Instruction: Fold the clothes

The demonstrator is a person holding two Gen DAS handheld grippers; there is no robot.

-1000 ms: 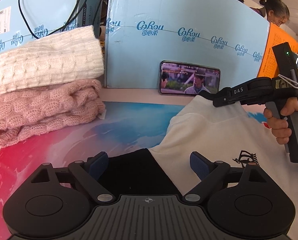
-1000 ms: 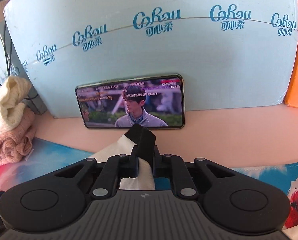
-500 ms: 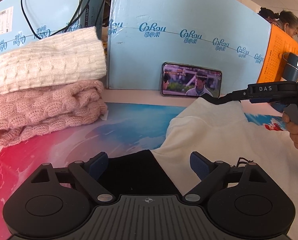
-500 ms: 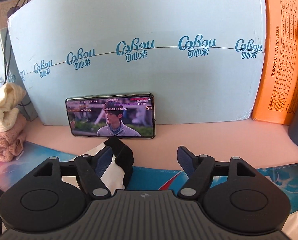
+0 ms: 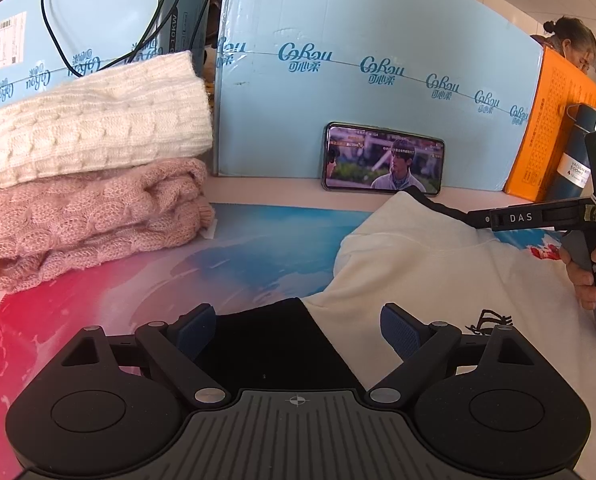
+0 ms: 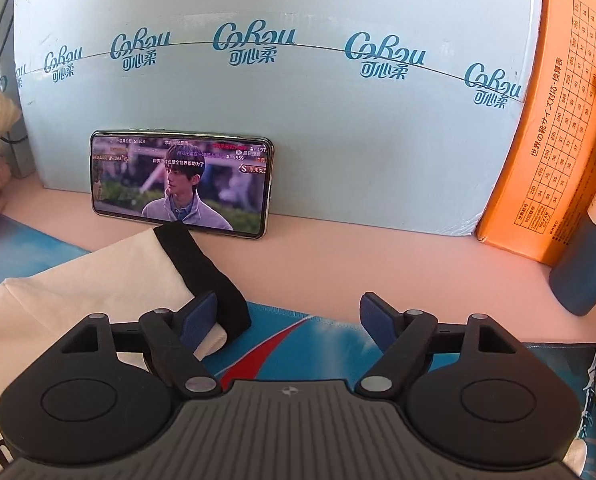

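Landmark: phone (image 5: 384, 159), lying on its long side and leaning against the blue box (image 5: 370, 92), screen lit.
Blue box: directly behind the phone, printed with a repeated logo; the biggest thing in both views.
Mat (image 5: 257, 248): colourful blue and red printed sheet in front of the phone, under the clothing.
Cream shirt (image 5: 438, 272): task garment, spread on the mat in front of and to the right of the phone; a black cuff (image 6: 201, 268) on one sleeve end lies just in front of the phone's lower edge; a second black part (image 5: 273, 344) sits between the left gripper's fingers.
Sweater stack: well left of the phone; white knit (image 5: 89, 120) folded on top of pink knit (image 5: 85, 216).
Orange box (image 6: 554, 160): right of the phone, against the blue box's end.
Dark bottle (image 6: 590, 240): further right of the phone, beside the orange box.
Left gripper (image 5: 298, 330): fingers spread wide, black fabric lying between them, nothing pinched.
Right gripper (image 6: 287, 316): fingers spread wide, low over the mat in front of the phone; left finger pad touches the black cuff, not clamping it.
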